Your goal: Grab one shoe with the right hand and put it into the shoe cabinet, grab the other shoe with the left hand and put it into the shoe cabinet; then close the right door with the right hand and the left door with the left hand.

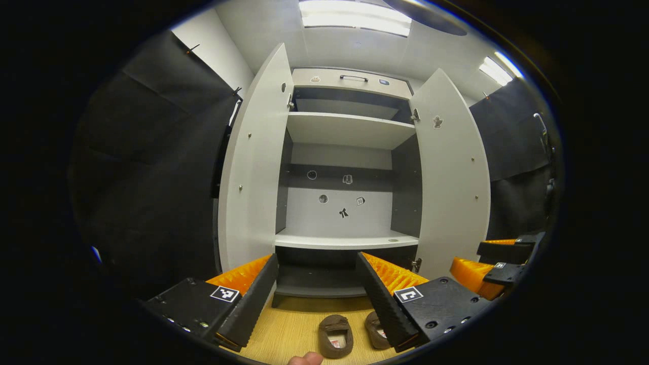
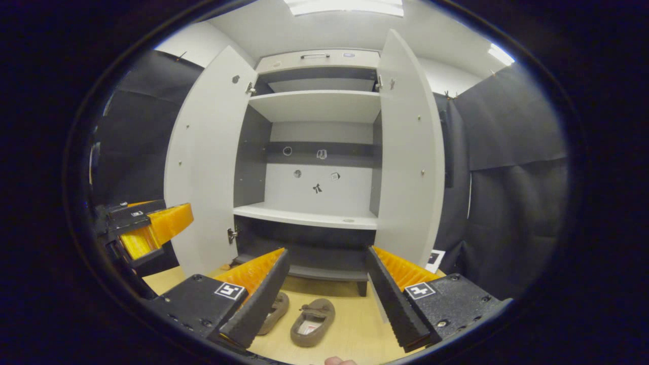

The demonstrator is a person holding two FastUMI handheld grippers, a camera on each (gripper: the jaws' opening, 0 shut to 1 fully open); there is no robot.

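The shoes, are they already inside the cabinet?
No, both shoes lie on the wooden floor in front of the open cabinet, whose shelves are bare.

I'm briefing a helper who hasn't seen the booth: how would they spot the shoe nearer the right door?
Find the open cabinet. Two brown shoes lie before it on the wooden floor. Take the shoe nearer the right door, fully visible; its neighbour is half hidden behind a gripper finger.
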